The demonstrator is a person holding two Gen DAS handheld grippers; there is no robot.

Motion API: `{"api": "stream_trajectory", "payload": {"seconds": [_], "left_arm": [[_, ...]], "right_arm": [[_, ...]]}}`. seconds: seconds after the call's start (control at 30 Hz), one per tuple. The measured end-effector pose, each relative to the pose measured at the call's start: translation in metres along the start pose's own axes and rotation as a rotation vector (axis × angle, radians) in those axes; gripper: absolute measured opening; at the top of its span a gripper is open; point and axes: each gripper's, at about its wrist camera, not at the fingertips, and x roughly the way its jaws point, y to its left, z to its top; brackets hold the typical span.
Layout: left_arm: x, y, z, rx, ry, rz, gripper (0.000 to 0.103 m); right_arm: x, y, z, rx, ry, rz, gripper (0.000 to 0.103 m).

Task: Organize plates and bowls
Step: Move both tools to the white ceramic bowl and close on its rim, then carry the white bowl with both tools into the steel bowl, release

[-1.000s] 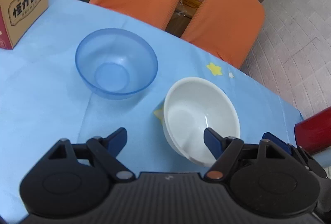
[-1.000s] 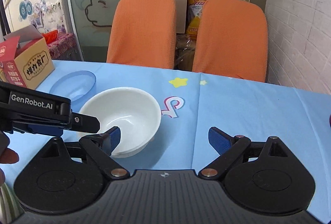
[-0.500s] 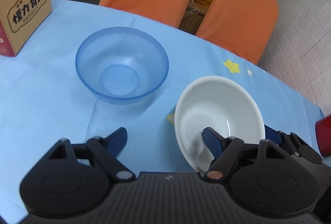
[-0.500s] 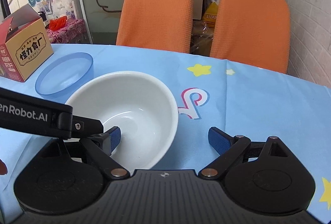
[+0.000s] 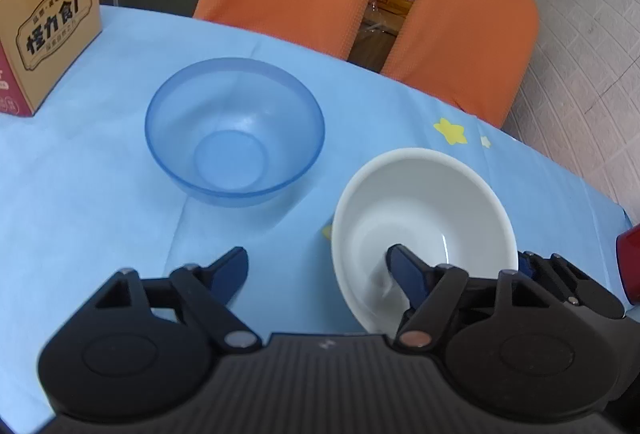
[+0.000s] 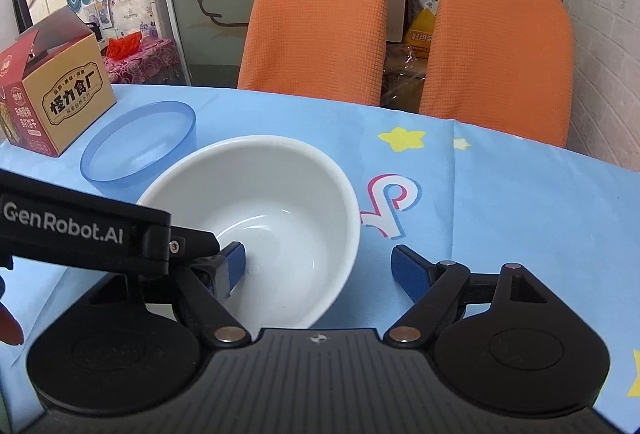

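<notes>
Since a second ago both wrist views have drawn nearer to the white bowl, which fills more of each picture; my left claw has just been closing a little, yet it stands spread, its right finger dipping inside the white bowl and its left finger over bare blue cloth. Whether that inner pad presses on the wall I cannot tell. My right claw is spread too: its left finger sits inside the bowl near the wall, its right finger outside on the cloth, so the bowl's near rim lies between the two fingers with a clear gap on the outer side. Nothing is pinched.

From the right wrist I see the left tool's black arm reaching in from the left, over the bowl's rim.

White bowl: upright on the desk, near the front edge. Just beside it, toward the far left, stands the blue translucent bowl, empty and upright, apart from the white one. A tan and red carton stands at the far left of the desk. Two orange chair backs rise behind.
</notes>
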Motion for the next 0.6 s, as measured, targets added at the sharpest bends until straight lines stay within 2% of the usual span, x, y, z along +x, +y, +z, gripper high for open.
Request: {"api": "stream_trajectory", "payload": {"seconds": [0.03, 0.07, 0.1, 0.13, 0.2, 0.3, 0.33, 0.4, 0.6], "left_arm": [[-0.001, 0.000, 0.000, -0.001, -0.002, -0.001, 0.069], [-0.001, -0.001, -0.001, 0.006, -0.006, 0.007, 0.060], [-0.002, -0.002, -0.001, 0.016, -0.010, 0.014, 0.055], [-0.002, -0.004, -0.001, 0.033, -0.014, 0.023, 0.052], [-0.002, -0.003, -0.001, 0.028, -0.002, 0.005, 0.040], [-0.005, -0.004, -0.001, 0.040, 0.017, -0.024, 0.030], [-0.007, -0.006, -0.003, 0.048, 0.015, -0.026, 0.029], [-0.012, -0.011, -0.006, 0.072, 0.007, -0.028, 0.023], [-0.028, -0.017, -0.013, 0.085, 0.002, -0.053, 0.023]], "right_arm": [[-0.001, 0.001, 0.000, -0.002, -0.002, 0.013, 0.103], [-0.001, 0.003, 0.000, -0.007, -0.004, 0.026, 0.101], [-0.002, 0.005, 0.000, -0.015, -0.003, 0.041, 0.091], [-0.002, 0.008, 0.001, -0.019, 0.001, 0.051, 0.084], [-0.004, 0.014, 0.000, -0.054, -0.008, 0.031, 0.084], [-0.008, 0.017, -0.001, -0.068, -0.004, 0.029, 0.082], [-0.010, 0.017, -0.001, -0.063, 0.000, 0.039, 0.077], [-0.013, 0.018, -0.003, -0.057, 0.002, 0.048, 0.075], [-0.030, 0.022, -0.007, -0.061, -0.011, 0.027, 0.075]]}}
